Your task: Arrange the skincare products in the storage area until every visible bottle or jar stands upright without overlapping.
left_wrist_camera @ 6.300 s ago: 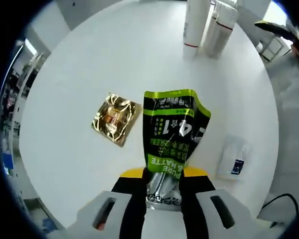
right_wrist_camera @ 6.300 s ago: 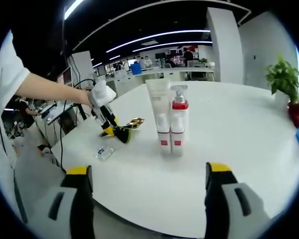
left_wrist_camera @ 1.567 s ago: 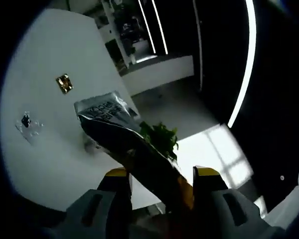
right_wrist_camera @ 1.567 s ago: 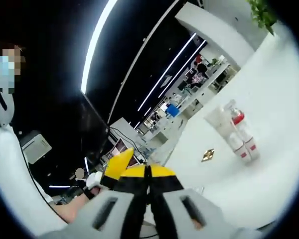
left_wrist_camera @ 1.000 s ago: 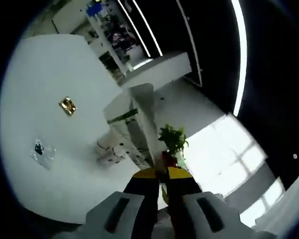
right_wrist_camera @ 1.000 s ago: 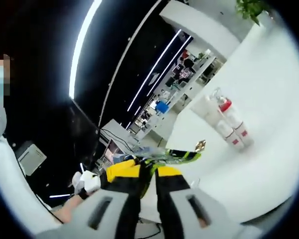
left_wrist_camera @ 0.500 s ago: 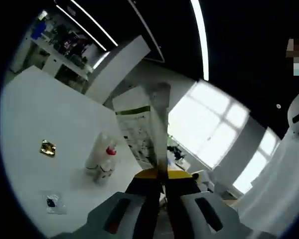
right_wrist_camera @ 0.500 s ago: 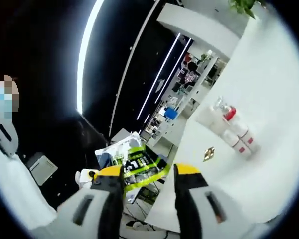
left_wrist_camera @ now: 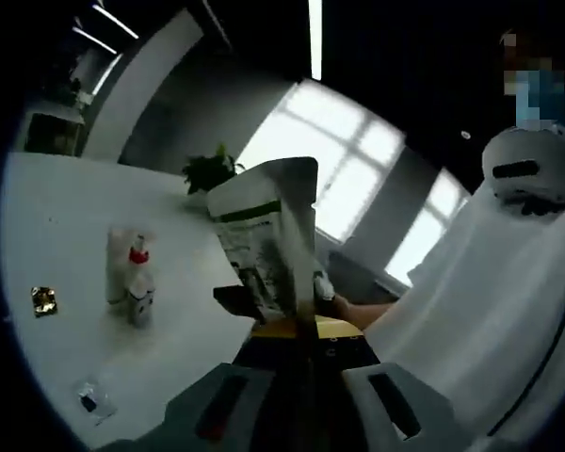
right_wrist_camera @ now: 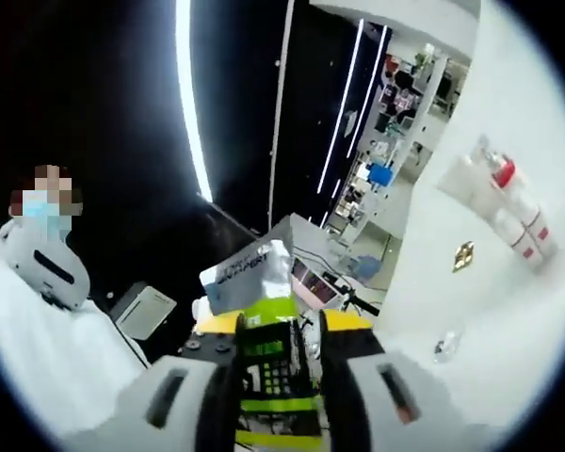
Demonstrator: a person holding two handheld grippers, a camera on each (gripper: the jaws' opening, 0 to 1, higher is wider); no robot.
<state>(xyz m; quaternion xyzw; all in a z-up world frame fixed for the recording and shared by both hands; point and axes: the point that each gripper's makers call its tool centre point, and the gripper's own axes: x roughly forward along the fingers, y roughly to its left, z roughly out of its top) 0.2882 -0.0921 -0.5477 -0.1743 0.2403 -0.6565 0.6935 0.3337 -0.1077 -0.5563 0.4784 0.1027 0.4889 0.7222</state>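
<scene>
Left gripper view: our left gripper (left_wrist_camera: 306, 331) is clamped on the lower edge of a green-and-silver sachet (left_wrist_camera: 268, 240), which stands up at frame centre. On the white table (left_wrist_camera: 66, 217), at left, two red-capped bottles (left_wrist_camera: 130, 278) stand upright side by side. A gold packet (left_wrist_camera: 44, 300) lies at far left and a clear packet (left_wrist_camera: 91, 399) at lower left.

Right gripper view: our right gripper (right_wrist_camera: 275, 325) has the sachet (right_wrist_camera: 259, 325) between its jaws at lower centre; we cannot tell whether they pinch it. The bottles (right_wrist_camera: 504, 207) appear at right, the gold packet (right_wrist_camera: 463, 255) just below them, and the clear packet (right_wrist_camera: 443, 345) lower still.
</scene>
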